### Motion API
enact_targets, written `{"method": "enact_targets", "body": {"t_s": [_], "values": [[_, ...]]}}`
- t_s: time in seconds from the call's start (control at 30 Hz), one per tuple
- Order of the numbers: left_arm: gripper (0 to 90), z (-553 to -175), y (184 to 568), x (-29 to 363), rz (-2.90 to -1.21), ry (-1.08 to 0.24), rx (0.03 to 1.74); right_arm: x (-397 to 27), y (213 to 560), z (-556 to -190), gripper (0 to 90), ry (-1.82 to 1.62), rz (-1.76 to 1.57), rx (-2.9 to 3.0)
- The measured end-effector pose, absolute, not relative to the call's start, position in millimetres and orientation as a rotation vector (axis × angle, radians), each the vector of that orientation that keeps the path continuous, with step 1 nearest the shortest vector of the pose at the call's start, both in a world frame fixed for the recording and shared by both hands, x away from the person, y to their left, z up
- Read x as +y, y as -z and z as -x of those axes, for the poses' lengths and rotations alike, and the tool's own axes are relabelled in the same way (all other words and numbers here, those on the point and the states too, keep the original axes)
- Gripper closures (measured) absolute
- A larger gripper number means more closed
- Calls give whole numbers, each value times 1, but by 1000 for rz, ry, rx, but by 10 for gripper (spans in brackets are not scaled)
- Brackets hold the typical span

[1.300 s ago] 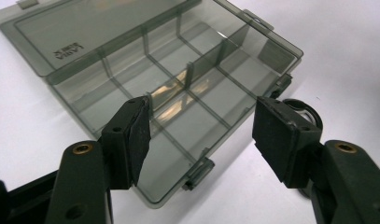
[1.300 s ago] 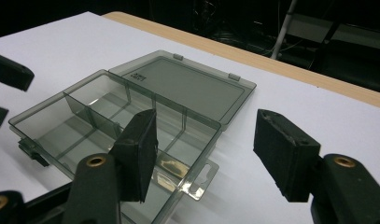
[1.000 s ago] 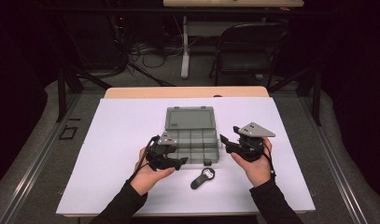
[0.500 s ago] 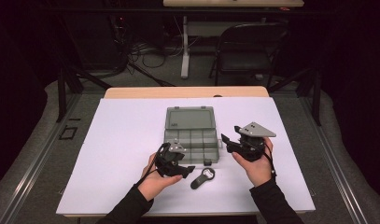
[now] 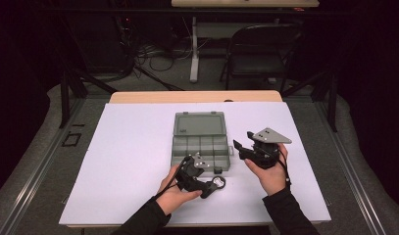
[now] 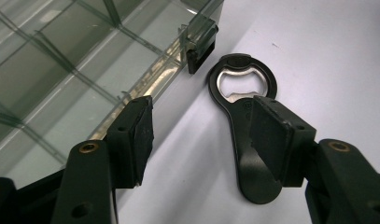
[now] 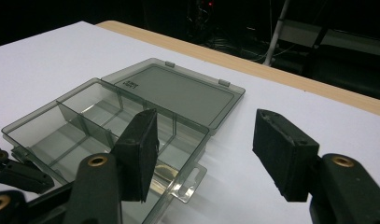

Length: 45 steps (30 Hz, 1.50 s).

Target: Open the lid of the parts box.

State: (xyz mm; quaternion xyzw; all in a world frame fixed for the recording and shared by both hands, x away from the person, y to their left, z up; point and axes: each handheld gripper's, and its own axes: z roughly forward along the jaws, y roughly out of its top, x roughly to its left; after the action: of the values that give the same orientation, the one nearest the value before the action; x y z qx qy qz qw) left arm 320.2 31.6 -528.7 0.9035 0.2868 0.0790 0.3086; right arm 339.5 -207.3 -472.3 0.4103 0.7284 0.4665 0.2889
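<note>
1 bottle opener [image 6: 246, 140], under left tool [image 6: 201, 135]

black bottle opener [image 6: 247, 140], flat beside open organizer box [image 6: 85, 60]

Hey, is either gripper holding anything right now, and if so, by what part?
Nothing is held. The left gripper is open around the bottle opener handle, its pads not pressing on it. The right gripper is open and empty beside the compartment box.
</note>
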Motion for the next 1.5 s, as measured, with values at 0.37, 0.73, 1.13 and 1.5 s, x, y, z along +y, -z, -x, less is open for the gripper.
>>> {"method": "enact_targets", "body": {"t_s": [0.37,0.73,1.13,1.5], "values": [[408,-317,535,20,-2438,-148,745,-208,472,-340,402,-1252,-1104,1941],[415,-310,536,8,-2497,-158,700,-209,472,-340,401,-1258,-1113,1938],[511,-313,535,3,-2569,-143,714,-212,473,-342,401,-1261,-1125,1936],[602,-311,537,3,-2567,-116,728,-213,474,-343,403,-1263,-1132,1936]]}}
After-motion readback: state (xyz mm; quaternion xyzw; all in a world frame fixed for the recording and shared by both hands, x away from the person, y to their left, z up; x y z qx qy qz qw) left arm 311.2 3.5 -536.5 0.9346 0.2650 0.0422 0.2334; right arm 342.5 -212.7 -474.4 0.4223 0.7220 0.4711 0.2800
